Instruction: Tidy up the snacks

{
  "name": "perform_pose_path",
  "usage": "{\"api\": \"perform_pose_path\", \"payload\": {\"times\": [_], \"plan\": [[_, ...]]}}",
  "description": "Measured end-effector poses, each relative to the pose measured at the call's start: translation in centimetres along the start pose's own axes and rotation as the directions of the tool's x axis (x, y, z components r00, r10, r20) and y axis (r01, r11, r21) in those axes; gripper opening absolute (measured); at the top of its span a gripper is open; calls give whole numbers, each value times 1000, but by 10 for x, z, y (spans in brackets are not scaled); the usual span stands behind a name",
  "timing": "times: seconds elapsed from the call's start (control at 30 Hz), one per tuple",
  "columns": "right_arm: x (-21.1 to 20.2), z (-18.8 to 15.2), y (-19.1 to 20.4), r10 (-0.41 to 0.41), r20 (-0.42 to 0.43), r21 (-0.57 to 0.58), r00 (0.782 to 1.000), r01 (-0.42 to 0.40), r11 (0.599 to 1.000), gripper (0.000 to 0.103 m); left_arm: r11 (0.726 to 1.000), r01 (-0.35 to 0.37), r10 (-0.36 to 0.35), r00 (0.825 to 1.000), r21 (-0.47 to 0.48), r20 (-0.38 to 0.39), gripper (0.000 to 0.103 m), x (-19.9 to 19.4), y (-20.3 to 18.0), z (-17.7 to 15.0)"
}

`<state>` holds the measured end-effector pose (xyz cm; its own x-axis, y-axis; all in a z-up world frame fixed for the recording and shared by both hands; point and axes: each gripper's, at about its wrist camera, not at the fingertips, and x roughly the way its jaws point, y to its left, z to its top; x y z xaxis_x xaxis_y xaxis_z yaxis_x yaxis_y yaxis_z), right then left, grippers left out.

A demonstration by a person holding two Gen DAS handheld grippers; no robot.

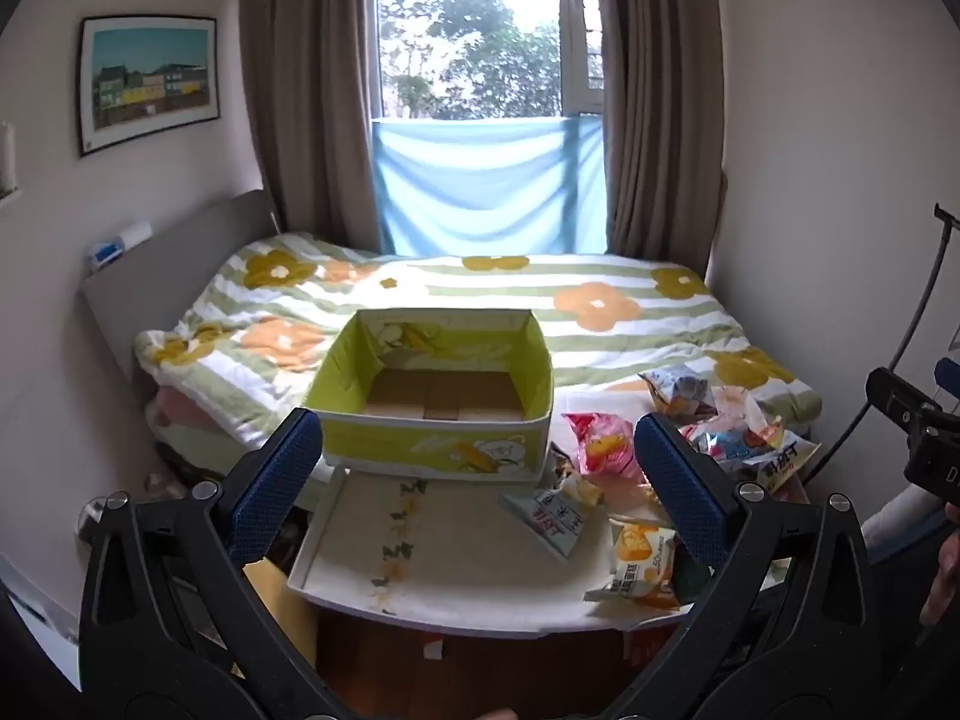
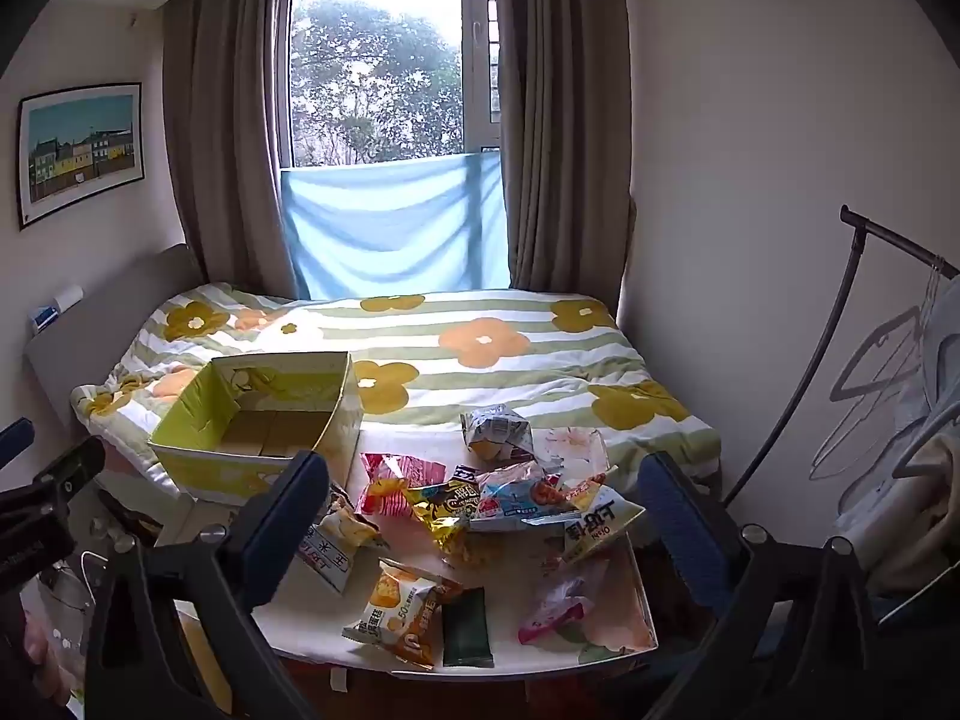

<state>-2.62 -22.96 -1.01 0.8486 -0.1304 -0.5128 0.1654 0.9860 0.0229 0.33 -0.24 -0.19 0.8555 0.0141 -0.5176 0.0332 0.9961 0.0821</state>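
Snack packets (image 2: 480,504) lie scattered on the right of a low white bench (image 1: 360,546), beside an empty yellow-green box (image 1: 432,396) at its left back. Left tongs (image 1: 480,480) and right tongs (image 2: 486,528) hover apart, holding nothing. Behind stands a bed with a flowered striped quilt (image 2: 480,354), then a brown-curtained window (image 2: 384,72).
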Motion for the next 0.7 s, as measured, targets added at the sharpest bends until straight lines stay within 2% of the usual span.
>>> {"api": "perform_pose_path", "payload": {"times": [0.07,0.17,0.27,0.7], "plan": [[0,-1,0,-4,11,-6,1000,4,1000,103,1000,-3,3,1000,-9,-14,103,6,-4,0],[1,-2,-1,-6,-12,-14,1000,6,1000,103,999,17,-16,999,-29,35,103,1,-6,-3],[1,-2,1,-19,-19,-24,1000,19,1000,103,998,51,-50,998,-46,29,103,0,8,0],[5,-5,4,-21,-24,-9,999,21,1000,103,999,45,-45,999,-20,21,103,0,5,-5]]}}
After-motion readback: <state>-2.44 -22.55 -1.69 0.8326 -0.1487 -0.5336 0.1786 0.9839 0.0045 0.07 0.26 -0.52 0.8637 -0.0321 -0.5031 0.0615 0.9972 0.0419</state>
